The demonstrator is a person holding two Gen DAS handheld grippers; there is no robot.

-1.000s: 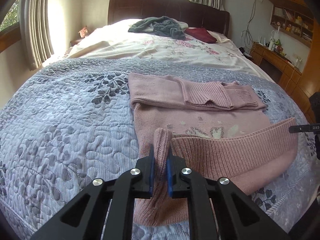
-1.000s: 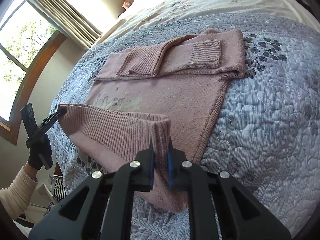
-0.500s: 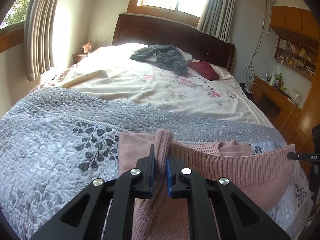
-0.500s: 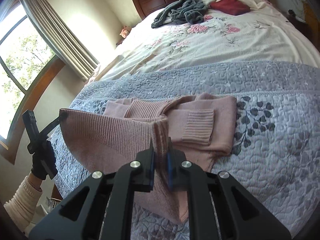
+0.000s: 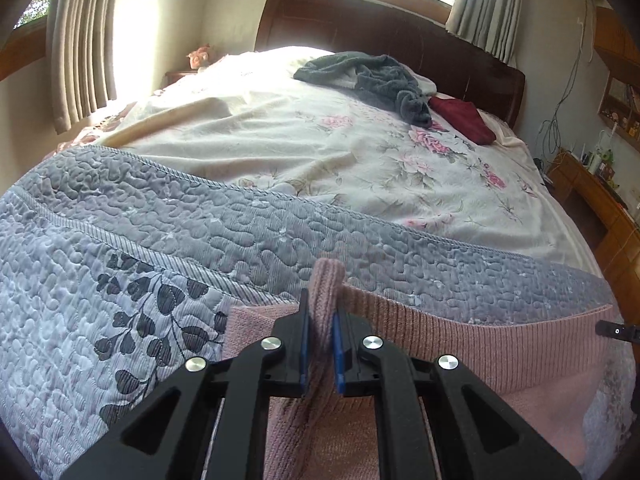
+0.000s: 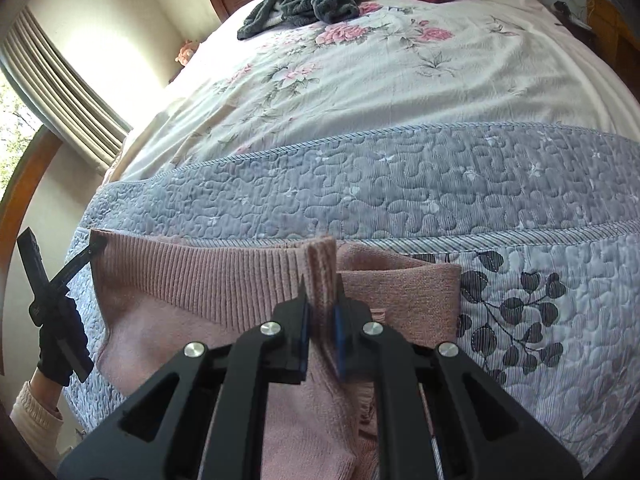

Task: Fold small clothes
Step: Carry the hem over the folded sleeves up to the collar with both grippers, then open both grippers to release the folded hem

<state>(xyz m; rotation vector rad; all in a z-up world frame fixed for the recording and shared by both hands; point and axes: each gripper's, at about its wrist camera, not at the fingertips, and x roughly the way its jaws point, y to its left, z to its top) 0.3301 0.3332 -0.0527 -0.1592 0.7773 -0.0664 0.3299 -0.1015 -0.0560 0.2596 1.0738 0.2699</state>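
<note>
Right now the person is holding a pink knit sweater [image 5: 472,344] by its ribbed hem, one corner in each tool, with the hem stretching taut between them above the grey quilted bedspread [image 5: 120,272]. The left gripper [image 5: 320,344] is clamping a bunched fold of that ribbing between its blue-padded fingers [image 5: 305,344], the knit poking up past the tips. The right gripper [image 6: 321,320] is pinching the opposite hem corner in the same way, jaws closed tight on the fabric. From the right wrist view, the left tool is showing at the far end of the hem, held by a black-gloved hand [image 6: 60,344] with a cream sleeve [image 6: 34,412] below it. The rest of the sweater is lying under the raised hem on the bedspread. Farther up the bed, a floral sheet [image 5: 360,160] is spreading toward the dark wooden headboard [image 5: 380,28], with a crumpled grey garment [image 5: 372,80] and a dark red cloth [image 5: 460,118] lying on it near the headboard.
</note>
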